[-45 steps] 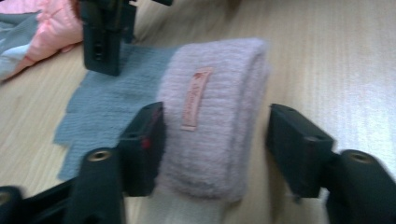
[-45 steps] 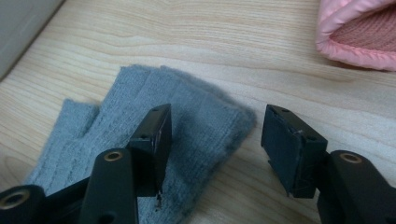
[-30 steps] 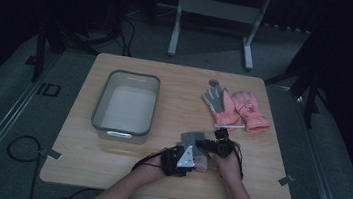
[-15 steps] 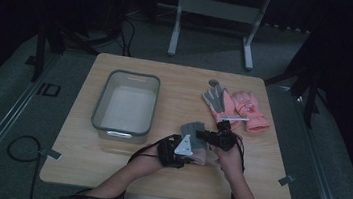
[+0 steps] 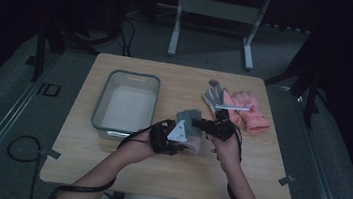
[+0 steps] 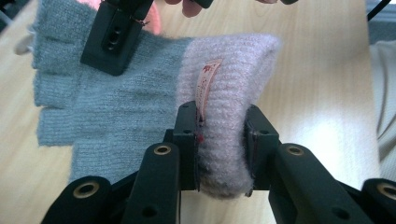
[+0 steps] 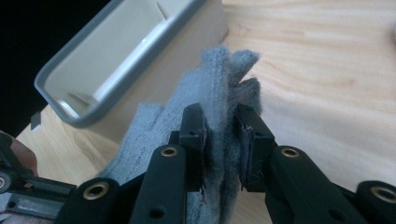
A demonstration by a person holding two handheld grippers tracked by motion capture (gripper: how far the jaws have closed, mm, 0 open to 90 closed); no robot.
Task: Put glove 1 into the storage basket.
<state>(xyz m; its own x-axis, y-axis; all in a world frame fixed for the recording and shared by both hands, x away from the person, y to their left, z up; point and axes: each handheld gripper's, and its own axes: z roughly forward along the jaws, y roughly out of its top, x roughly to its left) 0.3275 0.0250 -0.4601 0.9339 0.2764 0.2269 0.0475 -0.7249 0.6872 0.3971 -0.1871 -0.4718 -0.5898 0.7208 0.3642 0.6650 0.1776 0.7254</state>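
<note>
Grey knit glove [image 5: 191,124] with a pale pink cuff [image 6: 229,116] hangs between your two grippers, lifted off the table [image 5: 166,174] near its front centre, just right of the bin [image 5: 126,105]. Your left gripper [image 6: 222,140] has its jaws clamped on the cuff, the pads pressing into the ribbed wool beside a small sewn tag [image 6: 205,86]. Your right gripper [image 7: 220,140] has its jaws closed on the grey finger end, and they have just been closing further onto it. A second grey glove [image 5: 213,97] and a pink pair [image 5: 248,113] lie together at the table's far right.
</note>
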